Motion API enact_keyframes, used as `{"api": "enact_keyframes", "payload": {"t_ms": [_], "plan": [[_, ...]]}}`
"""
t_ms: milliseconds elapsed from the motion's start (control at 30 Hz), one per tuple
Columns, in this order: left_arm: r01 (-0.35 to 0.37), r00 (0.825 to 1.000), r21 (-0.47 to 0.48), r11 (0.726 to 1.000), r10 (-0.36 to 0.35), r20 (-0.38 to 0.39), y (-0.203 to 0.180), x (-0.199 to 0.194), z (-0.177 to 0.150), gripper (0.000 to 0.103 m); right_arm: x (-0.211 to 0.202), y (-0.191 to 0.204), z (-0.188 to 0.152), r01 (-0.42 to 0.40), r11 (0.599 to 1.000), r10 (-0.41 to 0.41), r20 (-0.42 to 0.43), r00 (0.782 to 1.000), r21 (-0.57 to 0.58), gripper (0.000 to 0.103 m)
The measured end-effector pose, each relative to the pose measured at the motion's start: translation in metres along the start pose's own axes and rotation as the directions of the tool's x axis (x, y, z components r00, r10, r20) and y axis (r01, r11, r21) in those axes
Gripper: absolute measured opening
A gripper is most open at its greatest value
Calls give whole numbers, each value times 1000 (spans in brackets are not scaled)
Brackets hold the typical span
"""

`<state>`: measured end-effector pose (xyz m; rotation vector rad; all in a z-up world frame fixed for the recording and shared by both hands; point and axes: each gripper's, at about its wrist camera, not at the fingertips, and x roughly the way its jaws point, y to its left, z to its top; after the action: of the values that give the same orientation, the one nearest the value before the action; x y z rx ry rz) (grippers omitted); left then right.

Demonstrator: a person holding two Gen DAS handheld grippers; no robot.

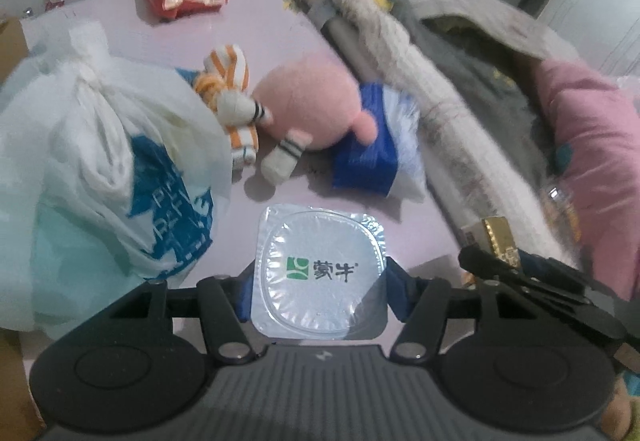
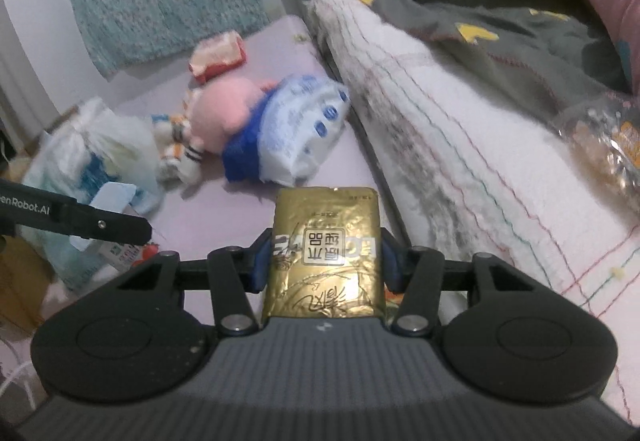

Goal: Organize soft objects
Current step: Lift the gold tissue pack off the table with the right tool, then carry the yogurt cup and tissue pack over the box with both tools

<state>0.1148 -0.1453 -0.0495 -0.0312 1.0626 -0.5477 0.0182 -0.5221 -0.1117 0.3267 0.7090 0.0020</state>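
Grippers at work over a pink table [image 1: 280, 29]: left gripper [image 1: 318, 285] clamps a sealed yogurt cup [image 1: 322, 273], right gripper [image 2: 326, 261] pinches a gold foil packet [image 2: 324, 253], both near the pink plush toy [image 1: 308, 101]. Squeezing harder could burst the cup's film lid.

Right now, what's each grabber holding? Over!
Left gripper shut on yogurt cup. Right gripper shut on gold packet. Pink plush and tissue pack lie ahead on table.
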Motion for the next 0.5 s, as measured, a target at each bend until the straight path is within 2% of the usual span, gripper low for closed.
{"api": "enact_keyframes", "payload": {"t_ms": [167, 267, 367, 433, 500], "plan": [[33, 996, -41, 999, -30, 86, 12, -51, 10, 61, -19, 20, 25, -83, 996, 86, 82, 993, -39, 51], [20, 988, -84, 996, -7, 156, 31, -92, 16, 61, -27, 41, 46, -177, 982, 185, 120, 975, -70, 51], [-22, 972, -136, 990, 53, 230, 57, -136, 17, 61, -29, 70, 67, -277, 954, 292, 139, 946, -116, 51], [-60, 957, -170, 984, 105, 270, 75, -162, 17, 61, -25, 92, 80, -351, 925, 369, 131, 920, -145, 51], [-99, 942, -208, 973, 159, 296, 95, -185, 16, 61, -17, 120, 95, -437, 884, 456, 97, 885, -165, 51]]}}
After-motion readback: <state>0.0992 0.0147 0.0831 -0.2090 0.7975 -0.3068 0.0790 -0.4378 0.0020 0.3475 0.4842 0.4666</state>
